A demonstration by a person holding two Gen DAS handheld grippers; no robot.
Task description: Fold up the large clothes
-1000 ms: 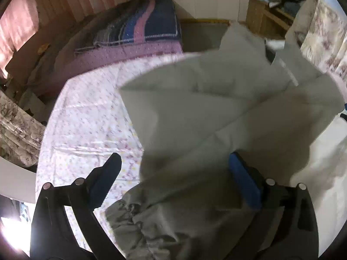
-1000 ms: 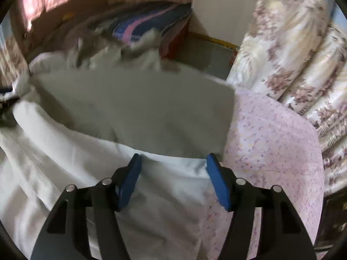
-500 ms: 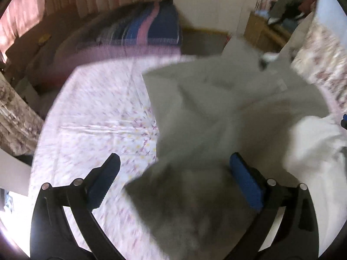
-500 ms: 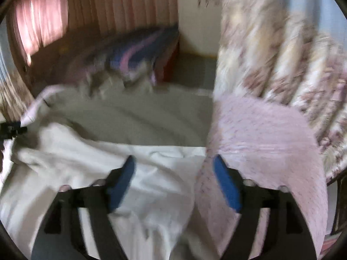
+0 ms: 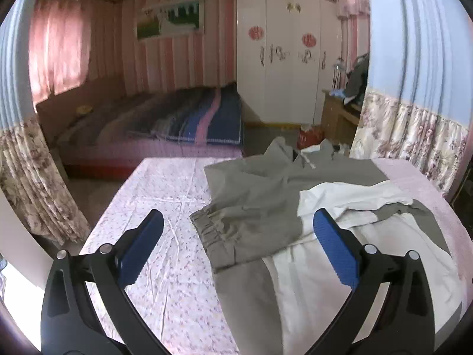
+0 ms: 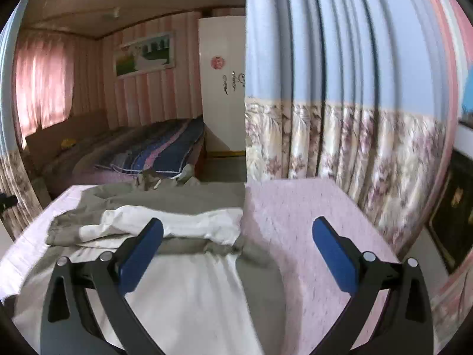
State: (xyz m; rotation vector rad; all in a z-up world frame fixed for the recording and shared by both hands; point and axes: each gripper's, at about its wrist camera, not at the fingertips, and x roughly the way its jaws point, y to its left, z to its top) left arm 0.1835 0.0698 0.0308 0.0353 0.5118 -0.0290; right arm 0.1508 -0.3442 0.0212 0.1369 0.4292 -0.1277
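Observation:
A large grey and white garment (image 5: 254, 204) lies spread on the pink floral sheet (image 5: 165, 195), with a grey sleeve and a white sleeve (image 5: 340, 198) folded across it. My left gripper (image 5: 238, 216) hovers above its near left part, open, with nothing held. In the right wrist view the same garment (image 6: 183, 224) lies ahead and to the left. My right gripper (image 6: 238, 223) hangs over its right edge and the sheet (image 6: 301, 207). Its jaws are opening, and no cloth is pinched between them.
Beyond the sheet stands a second bed with a blue striped blanket (image 5: 192, 118). A white wardrobe (image 5: 283, 68) and a wooden desk (image 5: 337, 115) stand behind it, with a red bag (image 5: 307, 137) on the floor. Floral curtains (image 6: 340, 139) hang close on the right, and more (image 5: 26, 177) on the left.
Both grippers have drawn back and risen away from the garment, which now lies further ahead with its sleeves folded in. The right jaws have spread wider.

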